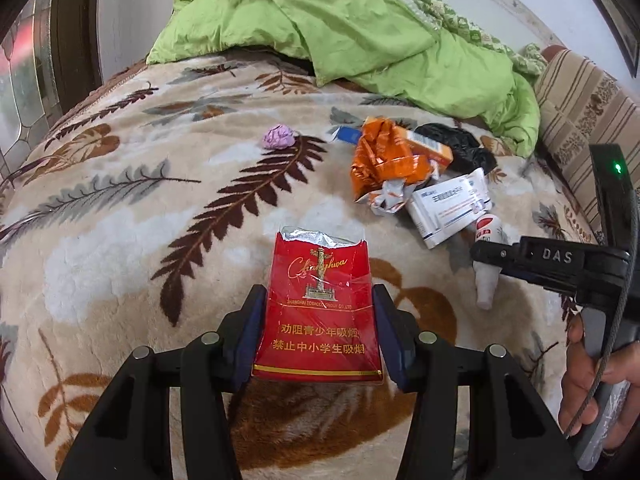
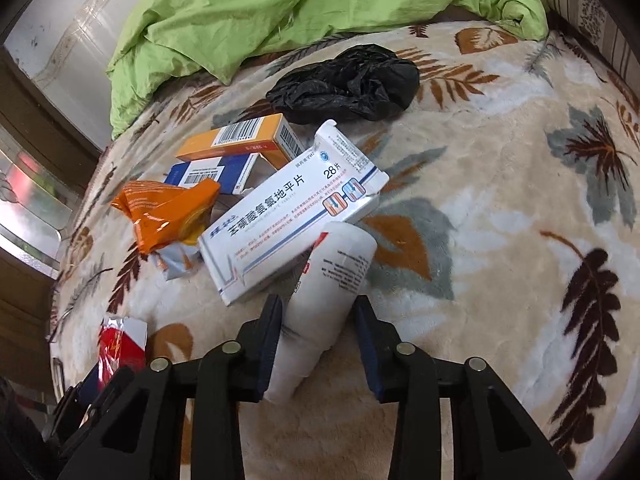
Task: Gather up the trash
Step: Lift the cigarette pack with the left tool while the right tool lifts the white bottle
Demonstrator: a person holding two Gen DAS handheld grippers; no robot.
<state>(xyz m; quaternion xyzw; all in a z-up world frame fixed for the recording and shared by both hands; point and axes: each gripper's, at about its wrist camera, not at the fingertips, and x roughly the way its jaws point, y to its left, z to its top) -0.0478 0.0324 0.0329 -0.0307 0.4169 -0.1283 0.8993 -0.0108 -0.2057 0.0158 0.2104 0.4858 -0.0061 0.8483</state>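
My left gripper (image 1: 319, 293) is shut on a red cigarette pack (image 1: 320, 320) with torn foil at its top, both pads against its sides, over the leaf-patterned blanket (image 1: 120, 240). That pack (image 2: 122, 340) shows at the lower left of the right wrist view. A white tube (image 2: 336, 272) lies between the pads of my right gripper (image 2: 318, 302), which touch both its sides. From the left wrist view, the right gripper (image 1: 500, 254) reaches in over the tube (image 1: 486, 284).
Beyond the tube lie a white medicine box (image 2: 292, 216), an orange wrapper (image 2: 168, 212), an orange box (image 2: 236, 138), a blue box (image 2: 212, 172) and a black plastic bag (image 2: 348, 84). A purple crumpled wad (image 1: 279, 137) sits apart. Green quilt (image 1: 340, 28) behind; striped cushion (image 1: 580, 112) right.
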